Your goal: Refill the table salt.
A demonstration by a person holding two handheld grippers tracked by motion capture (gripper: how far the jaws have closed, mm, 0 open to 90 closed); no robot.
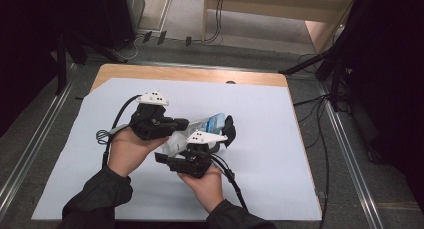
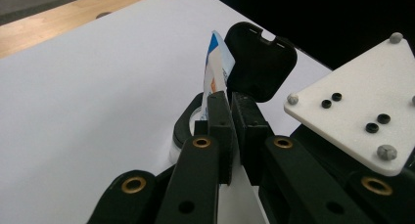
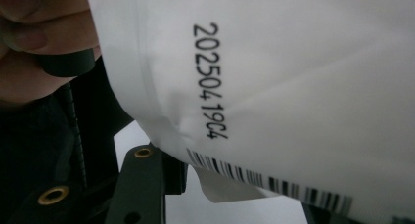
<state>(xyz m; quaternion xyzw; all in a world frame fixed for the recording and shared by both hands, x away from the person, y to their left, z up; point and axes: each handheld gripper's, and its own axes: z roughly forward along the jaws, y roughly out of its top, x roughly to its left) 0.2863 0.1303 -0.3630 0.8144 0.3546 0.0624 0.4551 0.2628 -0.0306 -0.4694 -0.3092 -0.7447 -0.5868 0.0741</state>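
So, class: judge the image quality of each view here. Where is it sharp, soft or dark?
High view: even light on the white sheet, dark surroundings. Left gripper view: the pouch and black cap fairly crisp, near jaws softer. Right gripper view: the pouch fills it at close range, printed code slightly soft, barcode blurred.

My left gripper (image 2: 230, 131) pinches the edge of a white-and-blue packet (image 2: 215, 70), its black flip cap (image 2: 259, 62) standing open behind.

White pack (image 3: 293, 87) reads "20250419C4" above a barcode.
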